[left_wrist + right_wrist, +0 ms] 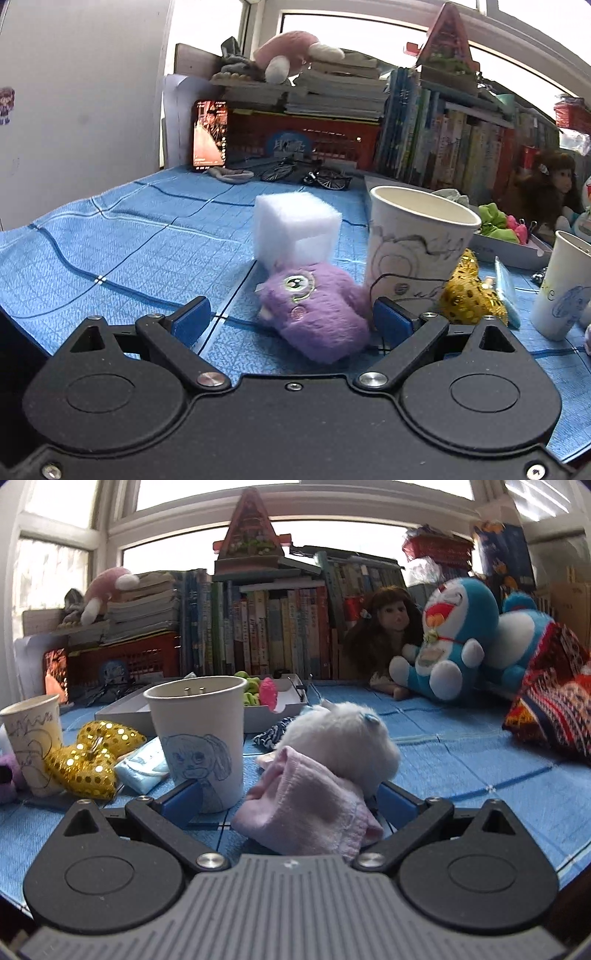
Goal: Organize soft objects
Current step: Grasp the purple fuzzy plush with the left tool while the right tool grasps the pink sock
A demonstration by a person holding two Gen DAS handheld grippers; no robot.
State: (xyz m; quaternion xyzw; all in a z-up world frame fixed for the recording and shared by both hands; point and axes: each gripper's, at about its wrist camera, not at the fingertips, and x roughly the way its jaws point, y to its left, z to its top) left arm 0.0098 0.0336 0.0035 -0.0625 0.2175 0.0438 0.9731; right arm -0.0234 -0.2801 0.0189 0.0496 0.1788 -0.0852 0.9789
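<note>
A purple plush toy lies on the blue cloth between the spread blue pads of my left gripper, which is open; the right pad is close to the toy. A white foam cube stands just behind it. In the right wrist view, a white fluffy plush in a pink knit garment lies between the pads of my right gripper, also open. A gold sequin bow and a light blue soft packet lie between two paper cups.
A paper cup with a scribbled drawing stands right of the purple toy; another with a drawn face stands left of the white plush. A grey tray holds small soft things. Books, a doll and a blue cat plush line the back.
</note>
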